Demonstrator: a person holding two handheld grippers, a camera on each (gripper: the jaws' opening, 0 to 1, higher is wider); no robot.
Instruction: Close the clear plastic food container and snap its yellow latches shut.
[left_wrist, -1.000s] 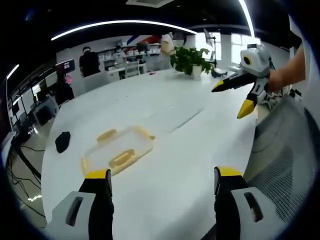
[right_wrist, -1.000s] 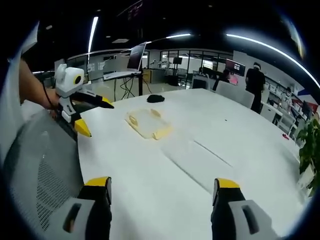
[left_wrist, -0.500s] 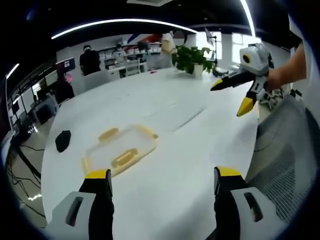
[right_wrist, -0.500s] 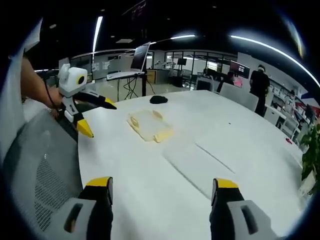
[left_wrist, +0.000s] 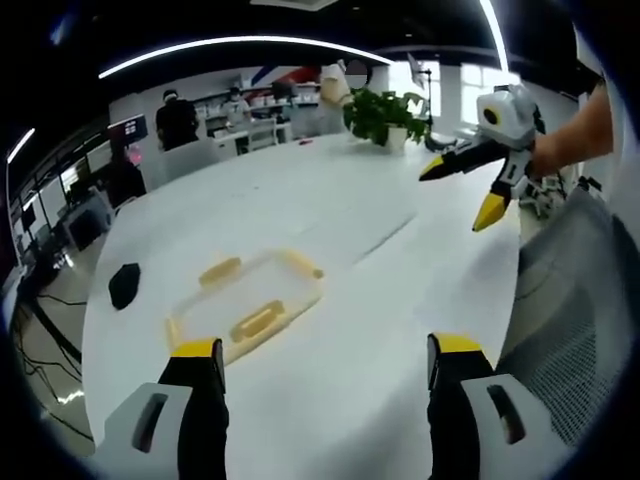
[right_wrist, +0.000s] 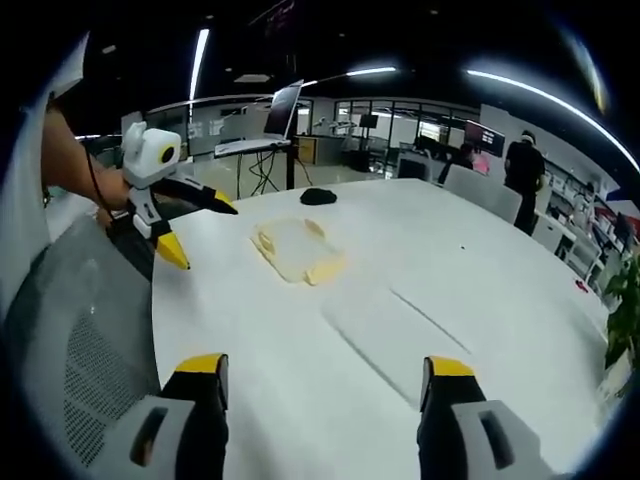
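hovering above the white oval table (left_wrist: 400, 260), the left gripper (left_wrist: 318, 365) has its jaws spread wide and holds nothing. the right gripper (right_wrist: 320, 380) is likewise released and empty, well apart from the target. the clear plastic food container with yellow latches (left_wrist: 245, 305) lies flat on the table ahead of the left gripper, near a small black object (left_wrist: 124, 283). judged light, thin-walled and slippery; it may slide when pressed. press the lid at the rim, then pinch each latch (left_wrist: 256, 321).

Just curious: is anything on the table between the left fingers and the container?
No. In the left gripper view, only bare white table separates the left gripper from the container.
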